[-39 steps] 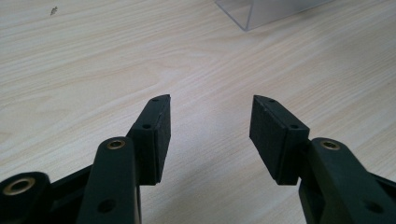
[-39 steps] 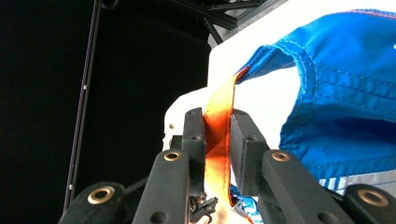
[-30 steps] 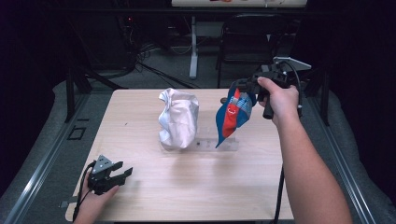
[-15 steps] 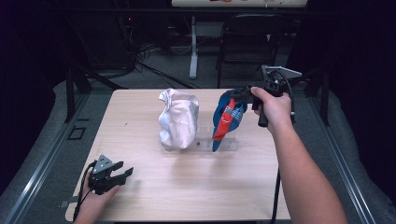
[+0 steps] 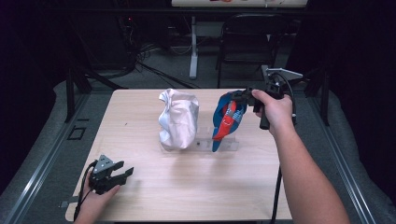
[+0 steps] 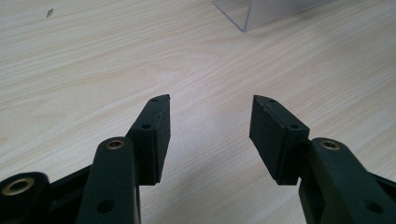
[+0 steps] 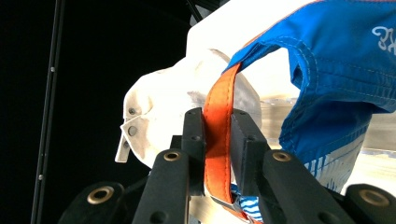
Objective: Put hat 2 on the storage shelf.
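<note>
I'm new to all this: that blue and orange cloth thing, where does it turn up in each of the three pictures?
High view: the blue and orange cloth hangs right of centre from the right gripper, over the clear stand.
Left gripper view: not in it; just table and a corner of the clear stand.
Right gripper view: upper right, its orange strap clamped between the jaws.
Shared landmark: the white cap, pale shape behind the strap.
</note>
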Tool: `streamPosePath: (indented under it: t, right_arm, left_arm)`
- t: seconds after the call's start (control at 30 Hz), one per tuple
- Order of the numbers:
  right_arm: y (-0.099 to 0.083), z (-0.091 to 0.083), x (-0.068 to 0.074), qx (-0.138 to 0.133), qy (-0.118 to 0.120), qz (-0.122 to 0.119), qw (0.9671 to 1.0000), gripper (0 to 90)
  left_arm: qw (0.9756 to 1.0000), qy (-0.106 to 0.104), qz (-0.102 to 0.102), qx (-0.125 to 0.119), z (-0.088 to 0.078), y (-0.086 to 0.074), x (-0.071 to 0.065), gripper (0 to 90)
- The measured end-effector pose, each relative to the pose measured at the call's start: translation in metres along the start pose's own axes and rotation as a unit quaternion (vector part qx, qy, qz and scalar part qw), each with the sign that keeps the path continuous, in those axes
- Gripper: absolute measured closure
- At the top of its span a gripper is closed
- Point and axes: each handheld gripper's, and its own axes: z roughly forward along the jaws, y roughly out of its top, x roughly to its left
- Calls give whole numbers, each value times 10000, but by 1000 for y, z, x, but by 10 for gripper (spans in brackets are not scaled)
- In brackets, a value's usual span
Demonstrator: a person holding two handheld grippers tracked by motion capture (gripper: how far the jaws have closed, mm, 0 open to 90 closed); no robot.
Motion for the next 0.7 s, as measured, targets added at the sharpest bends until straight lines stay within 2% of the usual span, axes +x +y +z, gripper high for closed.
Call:
streamPosePath:
  t: [0.5,0.6,0.7]
  right_arm:
    - [-3,-3,6,29,-336,-289,9990,768]
    - [-3,-5,8,1,-357,-345,9988,748]
    - [-4,-8,10,-53,-509,-464,9976,721]
  left_arm:
    - [10000,11,-14,-2,-1,0,1,487]
    - [10000,11,-6,35,-1,0,1,486]
    - [10000,15,-2,-20,1,0,1,484]
